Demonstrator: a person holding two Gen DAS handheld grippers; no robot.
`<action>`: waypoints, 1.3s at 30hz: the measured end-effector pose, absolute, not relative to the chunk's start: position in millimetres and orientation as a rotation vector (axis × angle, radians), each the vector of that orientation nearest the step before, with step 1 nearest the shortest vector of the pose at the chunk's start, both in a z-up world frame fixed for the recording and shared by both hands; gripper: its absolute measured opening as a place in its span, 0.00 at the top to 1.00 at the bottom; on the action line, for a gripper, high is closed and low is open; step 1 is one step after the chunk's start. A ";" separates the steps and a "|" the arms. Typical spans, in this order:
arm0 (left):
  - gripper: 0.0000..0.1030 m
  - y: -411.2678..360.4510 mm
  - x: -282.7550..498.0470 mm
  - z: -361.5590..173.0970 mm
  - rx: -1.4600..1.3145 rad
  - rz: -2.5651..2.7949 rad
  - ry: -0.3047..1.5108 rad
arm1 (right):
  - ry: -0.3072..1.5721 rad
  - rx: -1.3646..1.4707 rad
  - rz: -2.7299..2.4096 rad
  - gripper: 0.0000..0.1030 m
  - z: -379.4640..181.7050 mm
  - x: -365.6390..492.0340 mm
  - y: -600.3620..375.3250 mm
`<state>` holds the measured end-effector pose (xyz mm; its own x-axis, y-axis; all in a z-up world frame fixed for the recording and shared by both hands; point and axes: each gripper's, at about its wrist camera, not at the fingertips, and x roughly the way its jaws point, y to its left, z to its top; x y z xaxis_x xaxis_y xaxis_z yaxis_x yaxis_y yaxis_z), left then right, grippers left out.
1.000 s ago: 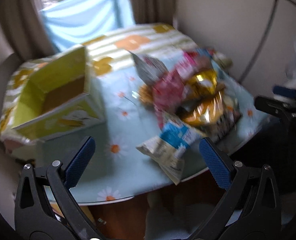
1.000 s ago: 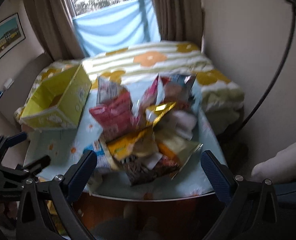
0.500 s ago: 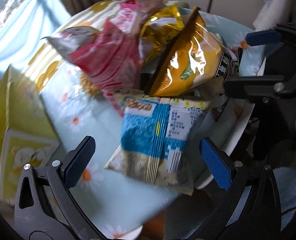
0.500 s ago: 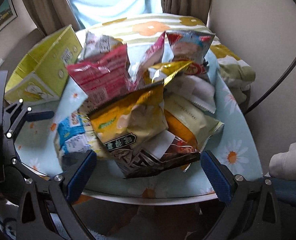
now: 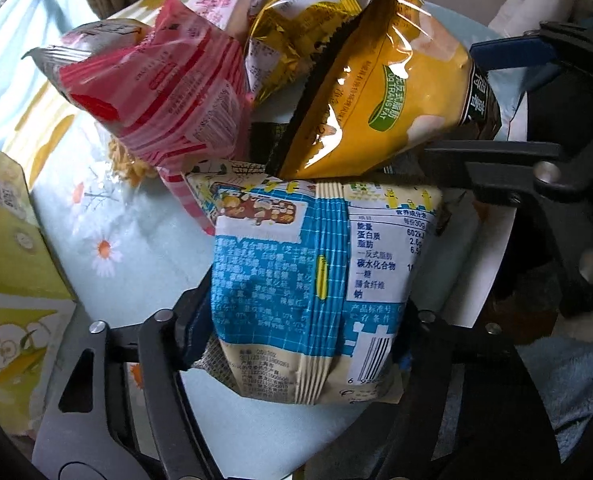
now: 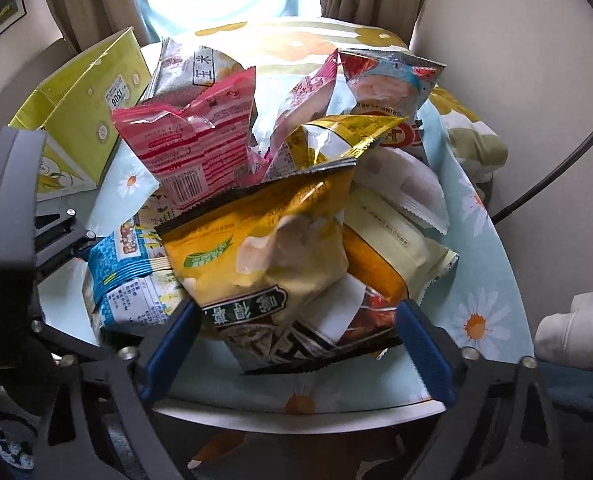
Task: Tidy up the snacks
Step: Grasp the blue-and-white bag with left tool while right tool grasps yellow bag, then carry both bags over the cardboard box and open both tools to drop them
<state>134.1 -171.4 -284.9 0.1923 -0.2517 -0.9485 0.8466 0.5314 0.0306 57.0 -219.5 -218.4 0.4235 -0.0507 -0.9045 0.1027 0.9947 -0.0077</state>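
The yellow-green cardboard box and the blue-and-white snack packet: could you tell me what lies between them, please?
Only bare daisy-print tablecloth separates the yellow-green cardboard box from the blue-and-white snack packet, in the left wrist view.

right gripper (image 6: 296,344) jaws closing around bottom edge of yellow snack bag (image 6: 264,256), blue pads not yet pressing it; pile of snacks on round table (image 6: 492,304) with daisy cloth: pink bag (image 6: 192,148), gold bag (image 6: 336,140), blue-white bag (image 6: 124,276) at left with left gripper (image 6: 76,244) at it; yellow-green box (image 6: 88,112) far left
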 end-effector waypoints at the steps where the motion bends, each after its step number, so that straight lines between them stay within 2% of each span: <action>1: 0.41 -169.5 134.9 -284.4 0.650 -0.850 1.122 | 1.132 0.046 -0.099 0.11 -218.3 58.2 -217.6; 7: 0.45 -139.8 140.3 -282.4 0.627 -0.830 1.131 | 1.150 0.027 -0.074 0.28 -224.2 63.9 -212.4; 11: 0.45 -130.9 140.4 -282.2 0.615 -0.808 1.127 | 1.150 -0.010 -0.048 0.44 -226.5 68.3 -206.1; 13: 0.45 -129.7 134.9 -279.2 0.608 -0.796 1.126 | 1.148 -0.018 -0.033 0.48 -225.0 66.5 -202.9; 22: 0.45 -110.7 111.0 -232.8 0.530 -0.668 1.086 | 1.092 -0.011 -0.009 0.49 -199.7 56.2 -198.1; 39: 0.45 -15.2 113.7 -107.7 0.271 -0.306 0.888 | 0.862 -0.066 0.202 0.49 -90.0 78.8 -152.1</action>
<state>113.7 -15.2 -107.7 0.5932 -0.1484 -0.7912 0.3702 0.9231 0.1045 78.8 -152.1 -90.0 0.6330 0.1498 -0.7595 -0.2031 0.9789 0.0238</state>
